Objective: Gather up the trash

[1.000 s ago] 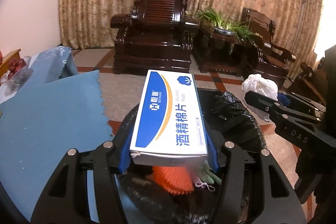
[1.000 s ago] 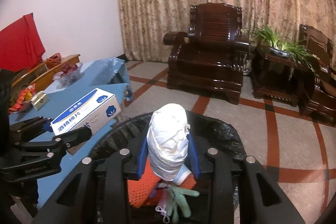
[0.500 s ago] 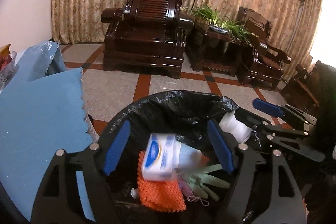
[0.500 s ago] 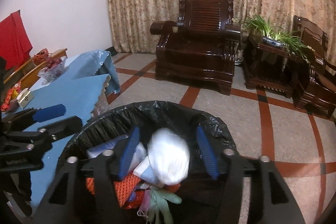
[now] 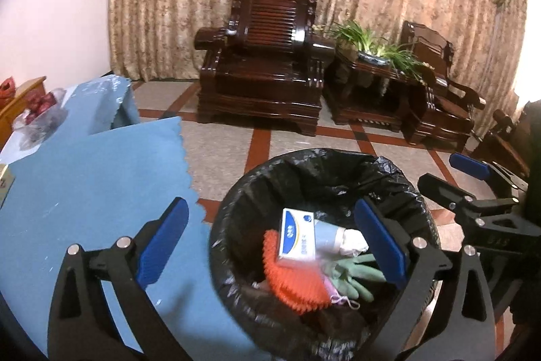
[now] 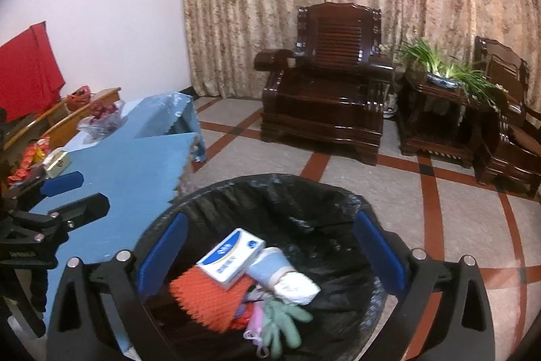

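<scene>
Trash, a blue-and-white box and a white wad, is lying inside the black-lined bin beside the counter, because both left tongs and right tongs are gaping wide, holding nothing.

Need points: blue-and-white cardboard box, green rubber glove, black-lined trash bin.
blue-and-white cardboard box point(image 6: 231, 256), right wrist view, printed top face
green rubber glove point(image 6: 282, 322), right wrist view, palm
black-lined trash bin point(image 5: 236, 192), left wrist view, left rim
</scene>
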`<state>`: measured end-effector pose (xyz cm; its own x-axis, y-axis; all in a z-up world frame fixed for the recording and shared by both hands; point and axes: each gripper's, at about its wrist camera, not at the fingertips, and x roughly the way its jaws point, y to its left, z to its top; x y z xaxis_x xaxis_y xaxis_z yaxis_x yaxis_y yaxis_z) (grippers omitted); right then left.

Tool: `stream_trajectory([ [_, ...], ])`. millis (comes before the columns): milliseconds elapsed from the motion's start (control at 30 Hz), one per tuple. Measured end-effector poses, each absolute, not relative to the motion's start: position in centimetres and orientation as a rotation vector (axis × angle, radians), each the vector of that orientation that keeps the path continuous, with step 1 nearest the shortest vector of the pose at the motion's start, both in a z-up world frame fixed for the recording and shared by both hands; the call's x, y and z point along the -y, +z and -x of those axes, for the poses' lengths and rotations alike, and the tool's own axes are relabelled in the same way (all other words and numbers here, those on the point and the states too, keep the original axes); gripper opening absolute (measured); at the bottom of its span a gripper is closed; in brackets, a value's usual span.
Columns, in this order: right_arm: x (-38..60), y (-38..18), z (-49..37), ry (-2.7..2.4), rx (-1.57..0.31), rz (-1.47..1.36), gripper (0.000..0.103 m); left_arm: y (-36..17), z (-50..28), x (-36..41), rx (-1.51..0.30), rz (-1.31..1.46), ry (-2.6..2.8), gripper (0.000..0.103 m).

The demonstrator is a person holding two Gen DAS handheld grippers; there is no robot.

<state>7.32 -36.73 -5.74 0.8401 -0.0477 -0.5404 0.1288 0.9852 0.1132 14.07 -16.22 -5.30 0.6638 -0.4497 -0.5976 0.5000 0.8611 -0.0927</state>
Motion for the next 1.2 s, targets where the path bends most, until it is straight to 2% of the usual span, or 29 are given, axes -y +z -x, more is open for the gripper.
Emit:
stream_trajectory([
  [467,31.4,-2.5,-3.6,-0.001,-0.567,-0.163,0.097,-2.8,-8.4,9.4,-0.637,-0.035,-0.376,0.096],
  [1200,27.4,1.0,-1.3,0.054,-0.505,-0.093,0.097,1.8,-3.6,6.7,-0.515,-0.039,-0.327,0.096],
])
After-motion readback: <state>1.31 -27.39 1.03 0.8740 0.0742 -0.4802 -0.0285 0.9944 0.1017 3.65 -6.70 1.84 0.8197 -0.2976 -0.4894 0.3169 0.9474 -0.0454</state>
